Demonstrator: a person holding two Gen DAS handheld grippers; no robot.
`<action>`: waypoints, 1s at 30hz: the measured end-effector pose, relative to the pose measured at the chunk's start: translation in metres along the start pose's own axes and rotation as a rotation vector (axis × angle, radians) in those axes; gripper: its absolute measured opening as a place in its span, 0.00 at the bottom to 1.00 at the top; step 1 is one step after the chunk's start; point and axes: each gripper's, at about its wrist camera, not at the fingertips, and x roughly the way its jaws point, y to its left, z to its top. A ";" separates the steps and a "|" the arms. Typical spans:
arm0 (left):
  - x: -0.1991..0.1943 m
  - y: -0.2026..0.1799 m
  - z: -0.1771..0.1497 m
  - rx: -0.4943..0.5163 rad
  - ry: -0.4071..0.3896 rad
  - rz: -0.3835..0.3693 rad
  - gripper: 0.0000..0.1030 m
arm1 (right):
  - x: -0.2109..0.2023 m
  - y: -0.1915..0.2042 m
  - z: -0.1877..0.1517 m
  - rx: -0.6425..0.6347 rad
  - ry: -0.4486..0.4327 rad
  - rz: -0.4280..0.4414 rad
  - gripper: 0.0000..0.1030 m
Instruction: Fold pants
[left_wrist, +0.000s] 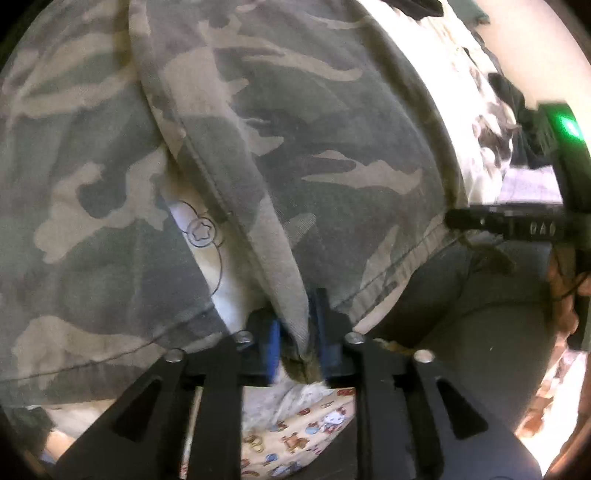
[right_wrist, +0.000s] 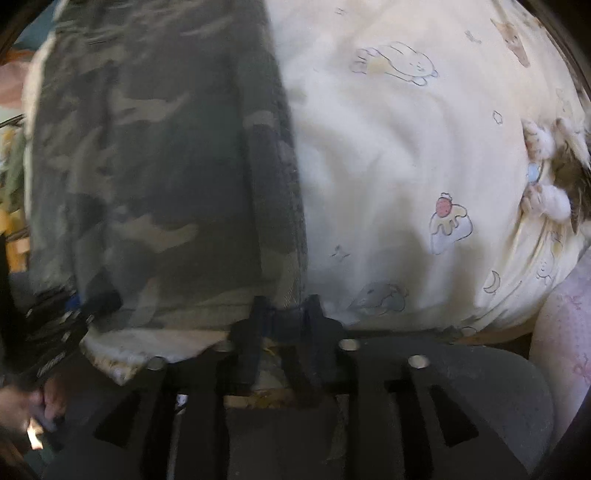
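The camouflage pants (left_wrist: 295, 129) fill most of the left wrist view, lying over a cream printed bedsheet (left_wrist: 207, 254). My left gripper (left_wrist: 297, 347) is shut on a bunched fold of the pants between its blue-padded fingers. In the right wrist view the pants (right_wrist: 147, 177) cover the left half, over the cream sheet (right_wrist: 406, 147). My right gripper (right_wrist: 286, 317) is shut on the lower right corner of the pants at the hem. The right gripper also shows at the right edge of the left wrist view (left_wrist: 465, 221), at the pants' edge.
A cat's paws (right_wrist: 546, 177) lie on the sheet at the far right. A pale pink cloth (right_wrist: 565, 350) lies at the lower right. The left gripper body and the hand holding it (right_wrist: 48, 354) show at the lower left. A cartoon-print fabric (left_wrist: 295, 432) lies below the left gripper.
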 end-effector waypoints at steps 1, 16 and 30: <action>-0.010 0.001 -0.007 0.018 -0.022 0.010 0.52 | -0.003 0.000 0.003 0.003 -0.001 0.005 0.53; -0.158 0.072 0.011 -0.097 -0.395 0.216 0.85 | -0.145 0.026 0.042 -0.024 -0.482 0.046 0.54; -0.303 0.126 0.015 -0.260 -0.690 0.357 0.85 | -0.240 0.092 0.032 -0.092 -0.750 0.248 0.55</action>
